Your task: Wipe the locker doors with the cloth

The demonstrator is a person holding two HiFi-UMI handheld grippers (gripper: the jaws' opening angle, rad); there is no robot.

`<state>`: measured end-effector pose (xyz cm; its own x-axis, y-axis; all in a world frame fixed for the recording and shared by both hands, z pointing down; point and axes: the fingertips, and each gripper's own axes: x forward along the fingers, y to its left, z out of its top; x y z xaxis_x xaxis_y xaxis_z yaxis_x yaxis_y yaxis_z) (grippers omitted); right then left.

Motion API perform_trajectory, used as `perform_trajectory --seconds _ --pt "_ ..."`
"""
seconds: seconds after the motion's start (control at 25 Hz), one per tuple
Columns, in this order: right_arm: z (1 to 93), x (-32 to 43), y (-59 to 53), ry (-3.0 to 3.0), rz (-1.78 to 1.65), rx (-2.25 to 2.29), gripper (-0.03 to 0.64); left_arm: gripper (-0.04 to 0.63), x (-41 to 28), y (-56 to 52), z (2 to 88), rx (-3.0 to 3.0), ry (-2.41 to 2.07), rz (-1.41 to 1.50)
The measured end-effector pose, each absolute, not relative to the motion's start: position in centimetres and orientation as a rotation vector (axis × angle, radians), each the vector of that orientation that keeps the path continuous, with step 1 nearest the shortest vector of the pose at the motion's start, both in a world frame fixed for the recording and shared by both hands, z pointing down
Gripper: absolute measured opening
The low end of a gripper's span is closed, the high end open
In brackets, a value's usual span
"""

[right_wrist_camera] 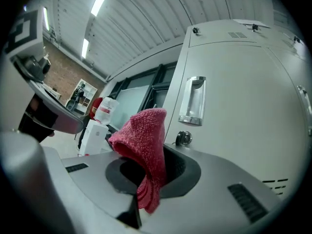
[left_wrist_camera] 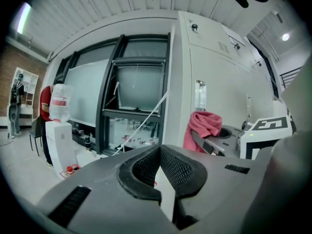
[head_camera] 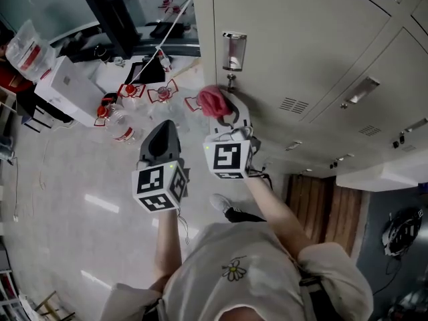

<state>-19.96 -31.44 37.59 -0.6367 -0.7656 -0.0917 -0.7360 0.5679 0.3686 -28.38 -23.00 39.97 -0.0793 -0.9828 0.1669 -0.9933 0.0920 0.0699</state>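
R hand-held gripper (head_camera: 223, 112) pinches red cloth (head_camera: 210, 101) just below the handle (head_camera: 234, 51), locker door (head_camera: 301, 39) directly ahead; L hand-held gripper (head_camera: 162, 134), jaws closed & empty, sits farther off at frame left

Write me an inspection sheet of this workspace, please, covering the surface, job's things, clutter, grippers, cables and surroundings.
Surface: locker door, grey, no stains seen.
Job's things: cloth, red, held up near the handle and lock; contact with the door cannot be told.
Clutter: bottles on the floor.
Grippers: right gripper shut on the cloth; left gripper shut, empty.
Cables: white cord slanting down past the window.
Surroundings: window, water dispenser.
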Motion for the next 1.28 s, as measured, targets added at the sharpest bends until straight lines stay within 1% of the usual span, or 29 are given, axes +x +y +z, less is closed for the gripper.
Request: perform_trajectory --seconds 0.64,0.96,1.28 --pt "38.3 -19.0 -33.5 -2.632 -0.628 1.358 0.031 0.017 -27.2 -24.5 40.4 2.026 -2.155 0.106" --pt "38.1 -14.5 -33.8 -2.544 -0.655 1.43 0.031 0.017 -25.8 -25.5 39.8 2.076 -2.131 0.101" --pt "38.1 -7.8 -34.2 -2.447 -0.656 1.576 0.031 0.017 -22.5 -26.3 39.1 2.163 -2.075 0.101"
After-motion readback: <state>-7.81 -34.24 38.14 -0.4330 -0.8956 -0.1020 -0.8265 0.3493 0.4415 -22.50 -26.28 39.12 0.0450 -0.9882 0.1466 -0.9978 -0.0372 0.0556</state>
